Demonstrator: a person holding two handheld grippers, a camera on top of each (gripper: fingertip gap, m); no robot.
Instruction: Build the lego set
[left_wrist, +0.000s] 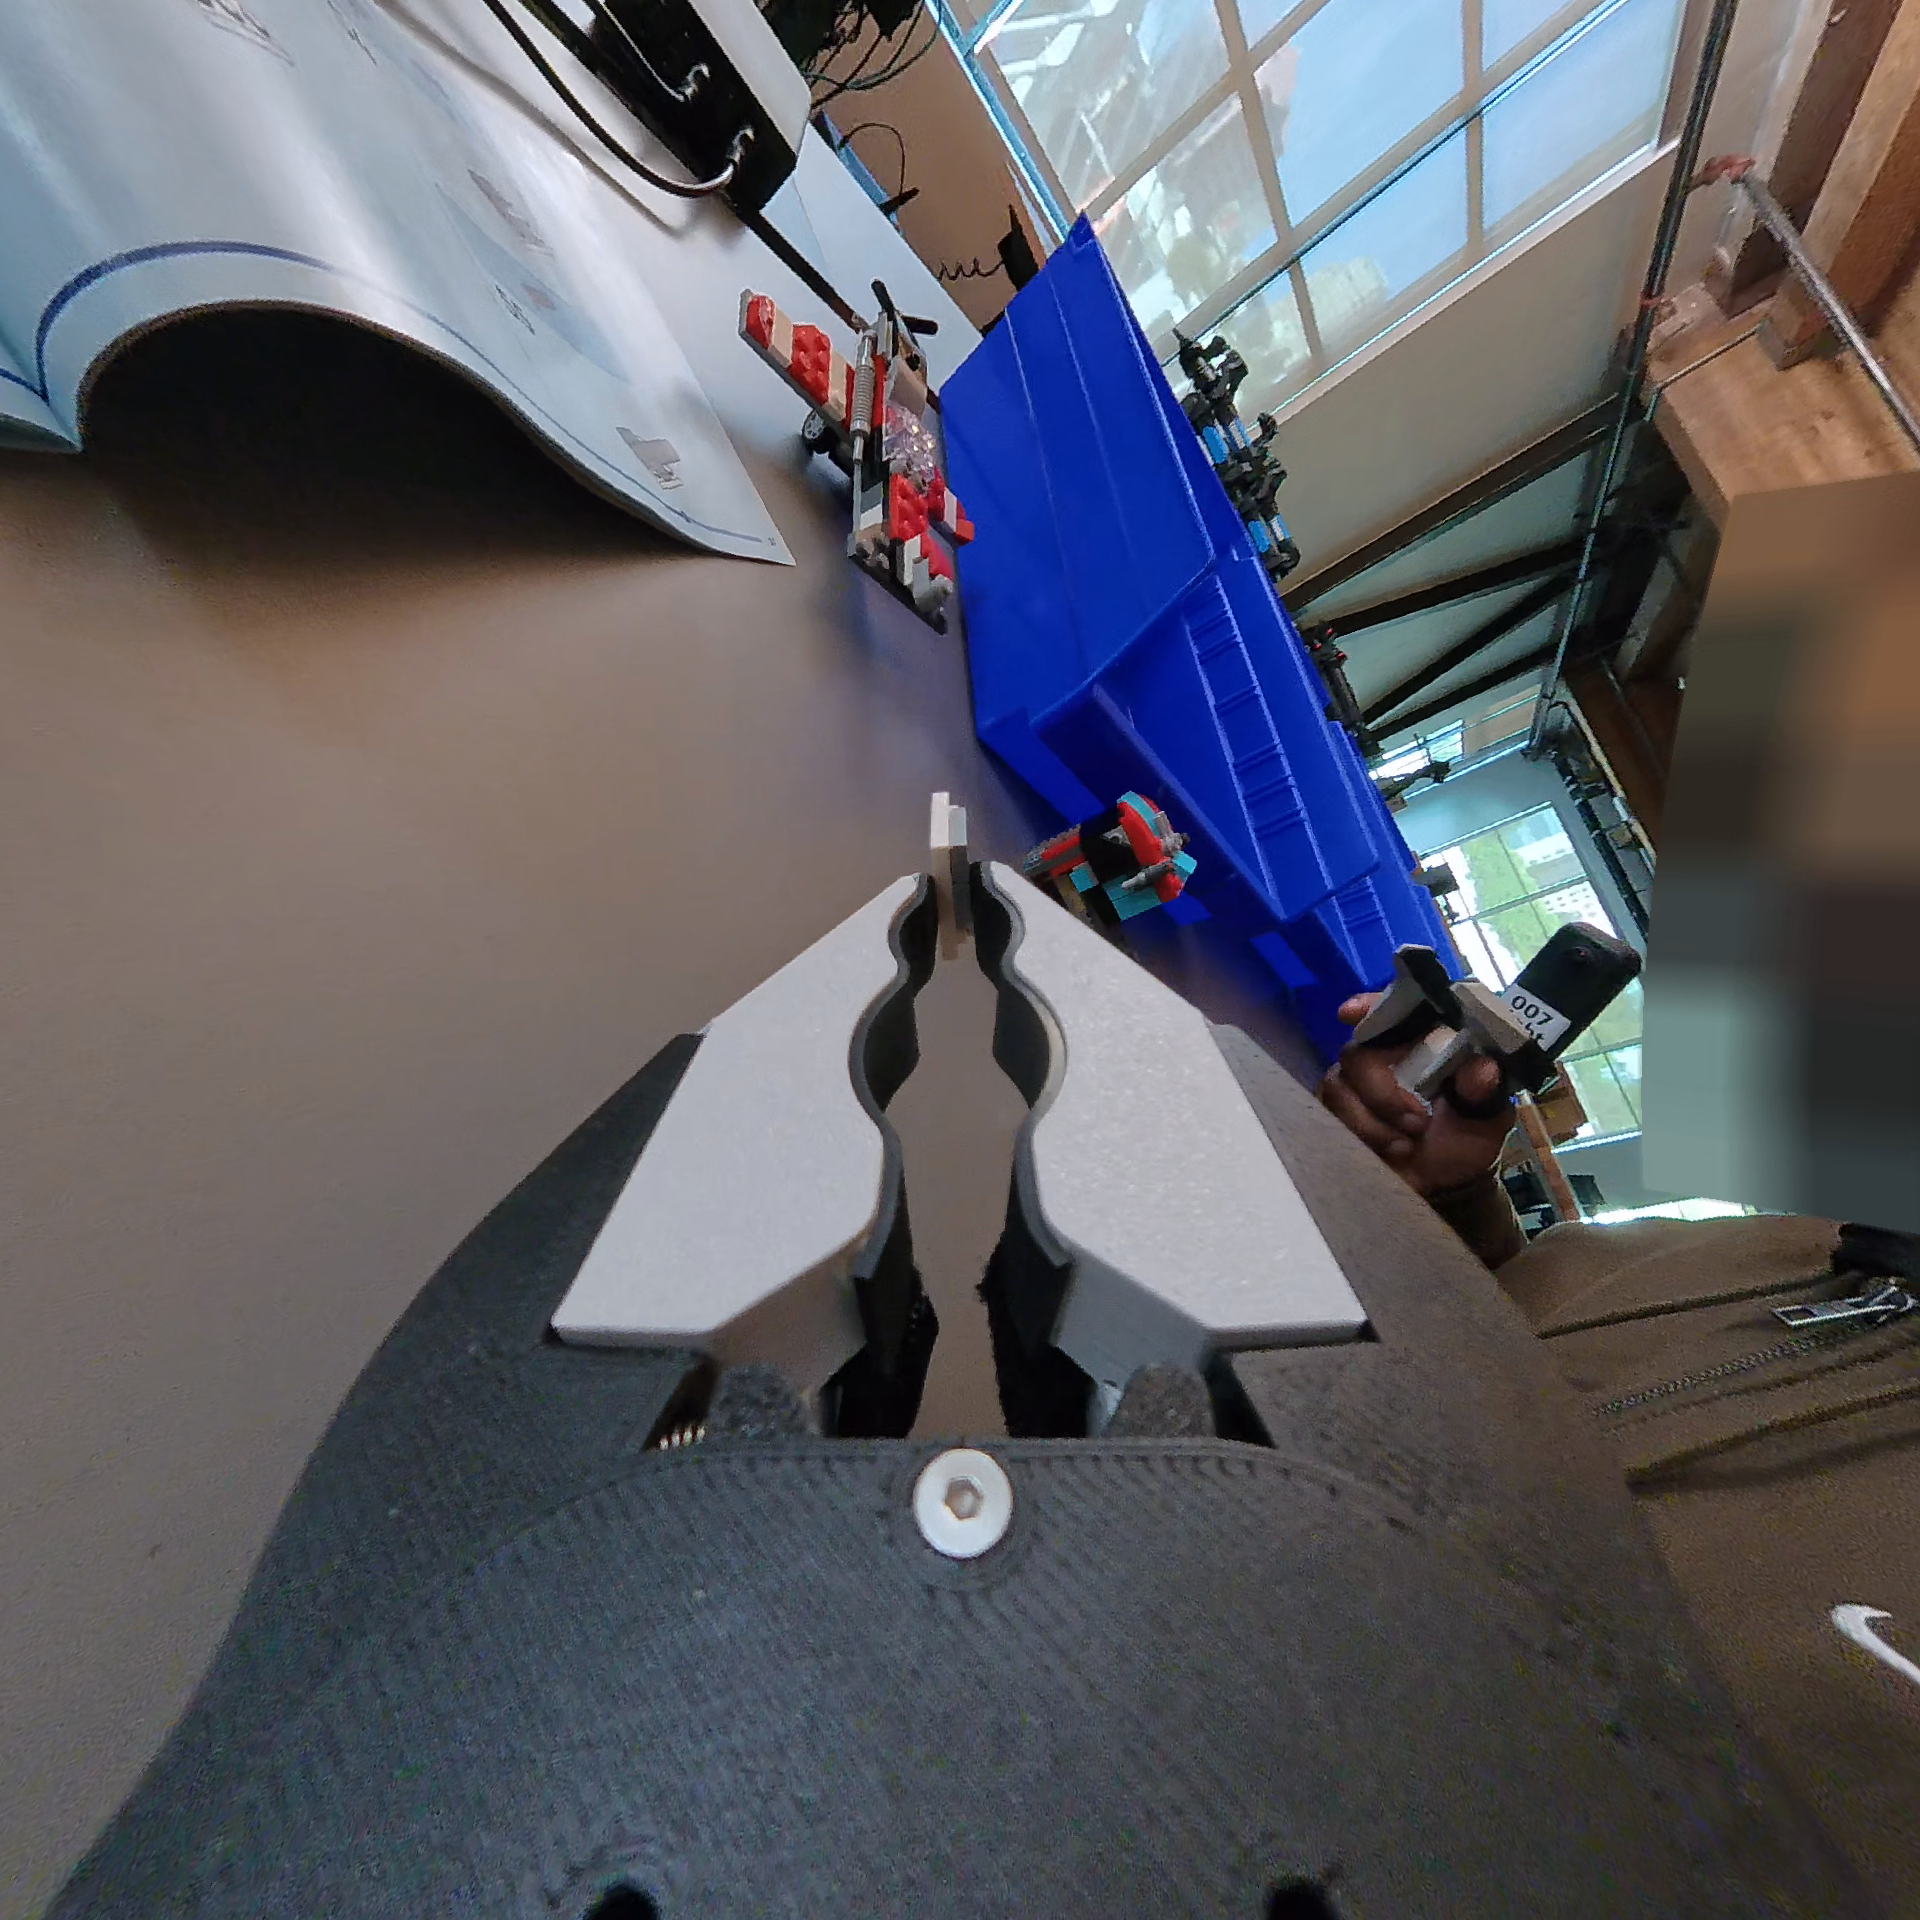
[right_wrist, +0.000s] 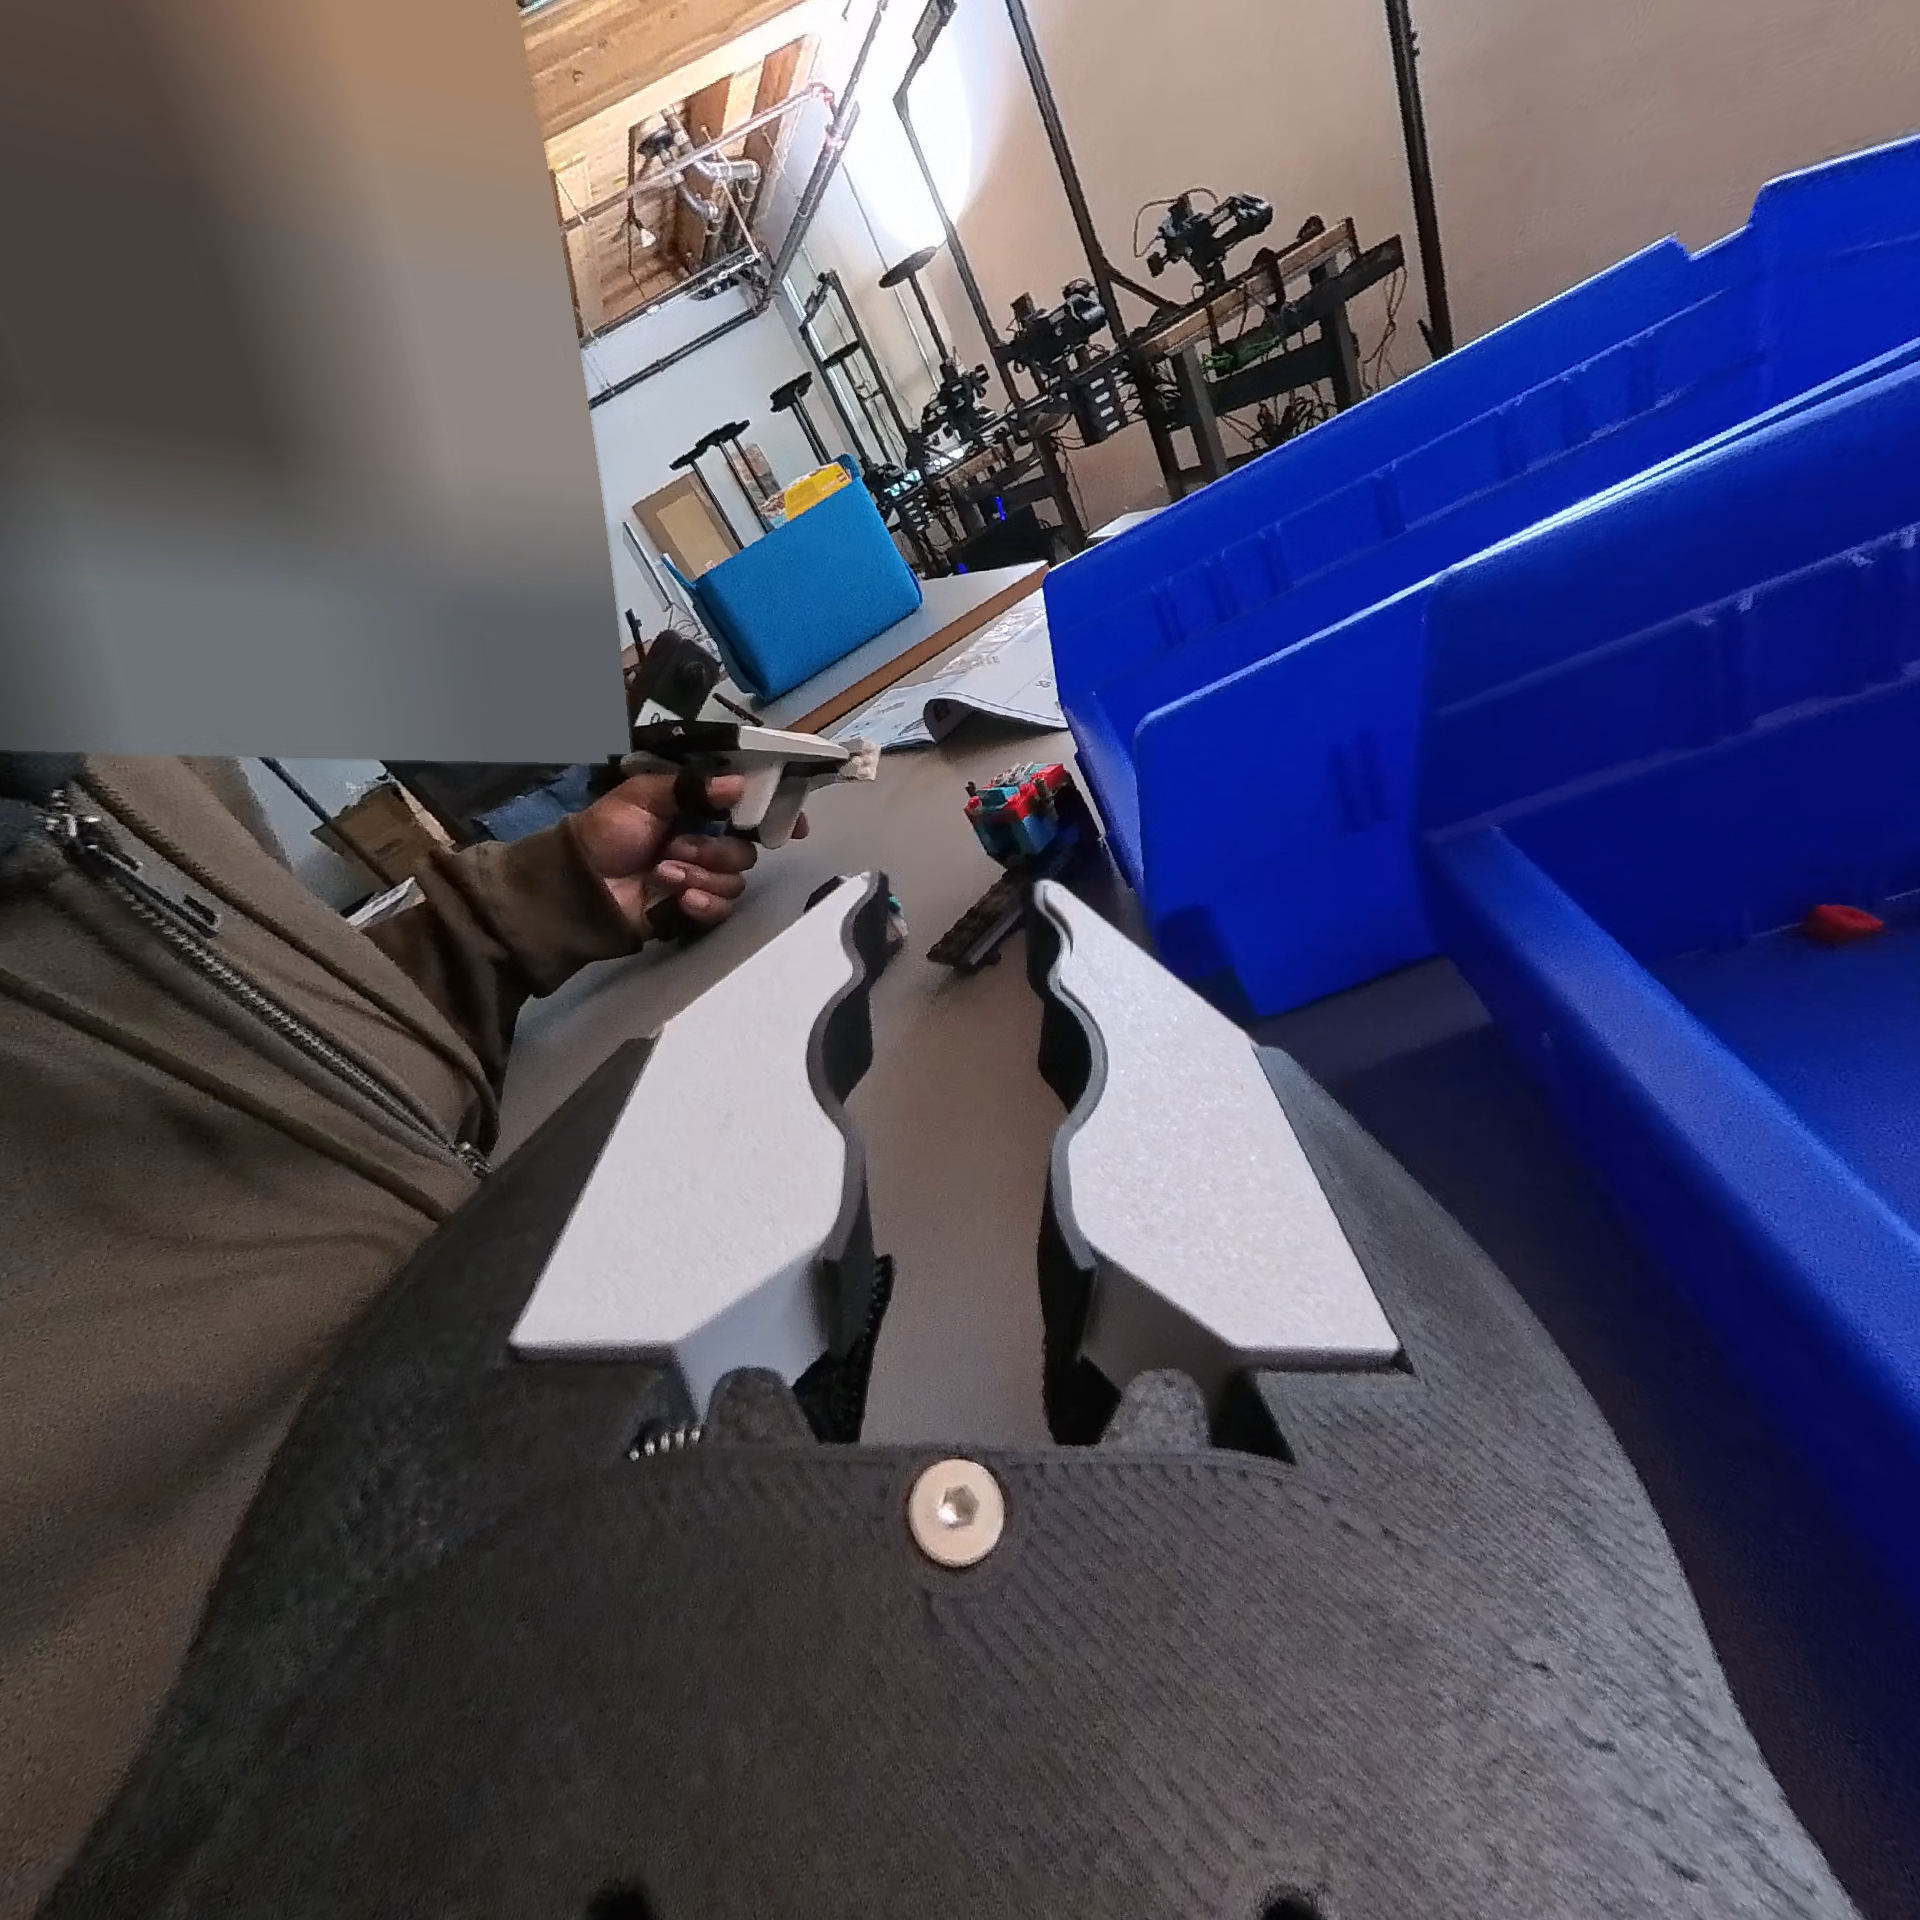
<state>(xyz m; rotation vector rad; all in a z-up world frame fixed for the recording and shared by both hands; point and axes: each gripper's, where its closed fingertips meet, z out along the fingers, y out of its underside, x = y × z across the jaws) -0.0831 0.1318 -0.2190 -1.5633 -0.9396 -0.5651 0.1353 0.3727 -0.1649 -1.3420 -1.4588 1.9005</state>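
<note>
I am holding the left gripper (left_wrist: 951, 904) with its jaws clamped on small stacked pale plates (left_wrist: 948, 857), while the right gripper's (right_wrist: 956, 935) jaws are standing apart, bare, the teal-and-red brick model (right_wrist: 1023, 805) sitting just beyond them on the surface (right_wrist: 914, 1029).

Open booklet (left_wrist: 416, 270) beside blue bins (left_wrist: 1122, 540)

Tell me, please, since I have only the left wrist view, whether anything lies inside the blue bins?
Observer: Yes, a small red piece lies on the floor of the nearest blue bin.
Operator: Thank you. How do the right gripper's fingers stand?
Observer: The right gripper has its fingers apart, and the table shows between them.
Operator: What is just ahead of it?
Observer: A dark studded plate sits just beyond its fingertips, below the colourful brick model.
</note>
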